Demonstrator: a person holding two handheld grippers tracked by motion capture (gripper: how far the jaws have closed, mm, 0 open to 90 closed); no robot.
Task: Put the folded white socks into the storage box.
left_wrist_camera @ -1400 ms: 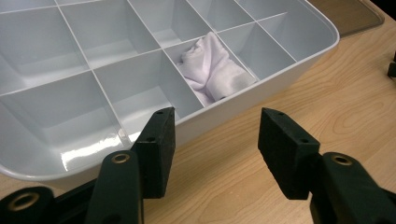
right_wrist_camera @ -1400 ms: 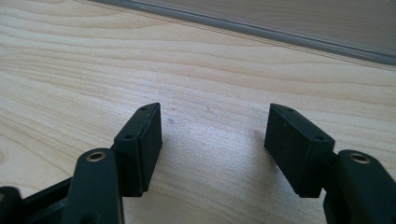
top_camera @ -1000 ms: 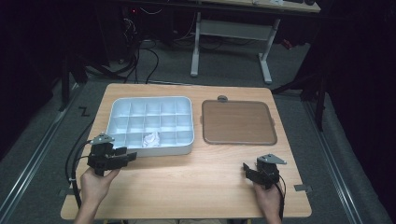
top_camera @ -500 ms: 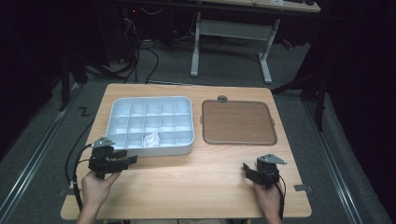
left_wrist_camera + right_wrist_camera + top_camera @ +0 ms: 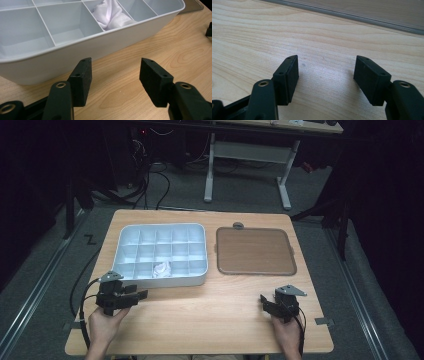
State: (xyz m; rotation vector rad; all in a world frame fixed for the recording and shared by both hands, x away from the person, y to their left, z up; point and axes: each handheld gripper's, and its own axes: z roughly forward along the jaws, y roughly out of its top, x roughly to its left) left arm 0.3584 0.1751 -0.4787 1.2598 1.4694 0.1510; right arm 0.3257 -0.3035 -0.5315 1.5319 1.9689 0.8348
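A pale grey compartment tray (image 5: 125, 247) lies on the left half of the wooden table, with a crumpled white cloth (image 5: 161, 269) in one front-row compartment. My left gripper (image 5: 141, 295) sits just in front of the tray's near-left corner, open and empty, its jaws pointing right. In the left gripper view its jaws (image 5: 115, 72) stand apart over bare wood, facing the tray wall (image 5: 100, 47) with the cloth (image 5: 110, 13) beyond. My right gripper (image 5: 263, 301) rests near the front right of the table, open and empty. Its jaws (image 5: 325, 75) frame bare wood.
A flat brown tray (image 5: 255, 251) lies right of the compartment tray, and its edge (image 5: 362, 10) crosses the top of the right gripper view. A small round grey piece (image 5: 238, 225) sits behind it. Bare wood (image 5: 200, 315) stretches between the two grippers. Cables and desk legs stand on the floor beyond.
My left gripper has drifted a little toward the table's near edge. The right gripper has kept still.
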